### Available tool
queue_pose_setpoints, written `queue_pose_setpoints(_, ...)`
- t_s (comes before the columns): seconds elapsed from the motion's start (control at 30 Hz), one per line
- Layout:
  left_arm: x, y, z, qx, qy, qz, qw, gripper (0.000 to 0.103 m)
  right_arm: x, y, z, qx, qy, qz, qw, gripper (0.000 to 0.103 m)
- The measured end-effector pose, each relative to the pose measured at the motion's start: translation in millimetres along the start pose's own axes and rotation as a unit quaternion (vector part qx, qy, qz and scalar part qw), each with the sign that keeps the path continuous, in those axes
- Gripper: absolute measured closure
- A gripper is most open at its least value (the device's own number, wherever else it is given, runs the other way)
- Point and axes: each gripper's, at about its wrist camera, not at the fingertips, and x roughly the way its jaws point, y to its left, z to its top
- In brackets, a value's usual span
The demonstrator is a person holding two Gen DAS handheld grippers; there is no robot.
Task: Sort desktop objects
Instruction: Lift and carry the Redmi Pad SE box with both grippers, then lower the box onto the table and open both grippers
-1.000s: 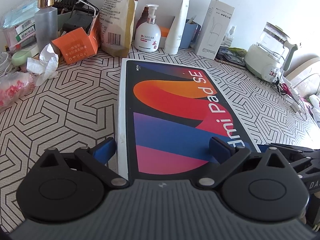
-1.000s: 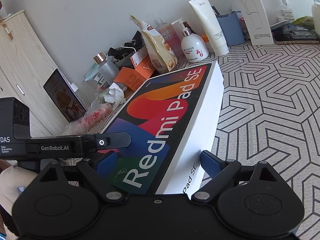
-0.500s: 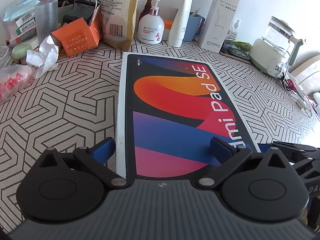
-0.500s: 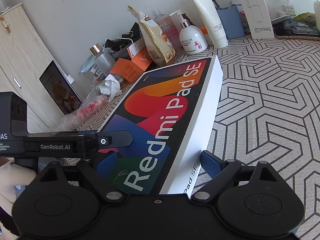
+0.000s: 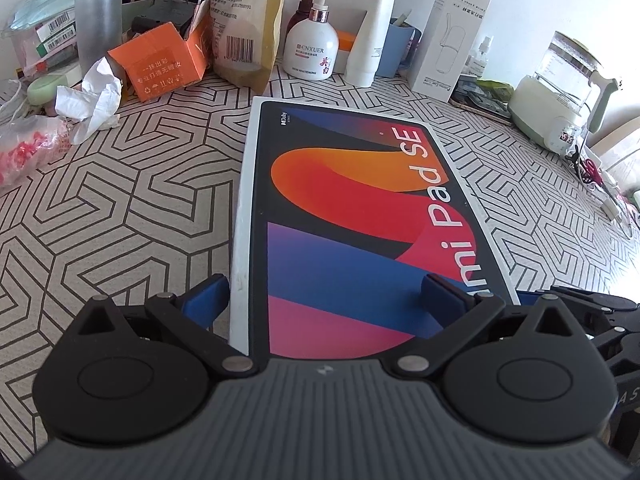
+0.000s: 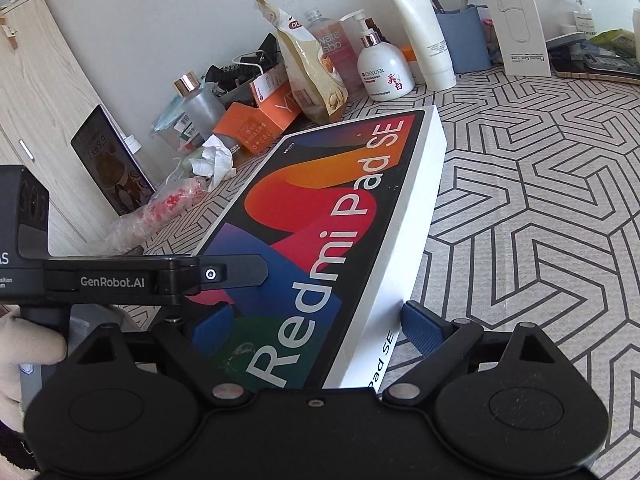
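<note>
Both tongs, left [image 5: 326, 296] and right [image 6: 316, 326], spread apart, straddle the flat glossy cardboard tablet box [image 5: 360, 216].

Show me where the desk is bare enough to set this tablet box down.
Bare desk lies left of the tablet box, below the crumpled tissue, and right of it, toward the kettle. The back wall row, orange carton to white carton, is crowded.

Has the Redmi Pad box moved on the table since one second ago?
No clear move: the Redmi Pad box keeps its far edge about as near the white pump bottle as before.
</note>
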Motion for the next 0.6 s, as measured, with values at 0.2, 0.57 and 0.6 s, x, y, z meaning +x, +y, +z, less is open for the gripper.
queue_pose_setpoints(0.2, 0.6, 1.8, -1.8, 0.000, -0.008, -0.005, 1.0000, 0.000, 4.3, 1.9, -0.5, -0.019, -0.005, -0.007, 1.000, 0.006)
queue_pose_setpoints(0.57, 5.1, 10.1, 1.9, -0.043, 0.004, -0.010, 0.9990, 0.000, 4.3, 4.0, -1.2, -0.018, -0.010, -0.015, 1.000, 0.006)
queue_pose_setpoints(0.6, 4.9, 9.5, 2.3, -0.045, 0.007, -0.008, 0.9989, 0.000, 3.4, 5.5, -1.7, -0.020, -0.011, -0.017, 1.000, 0.006)
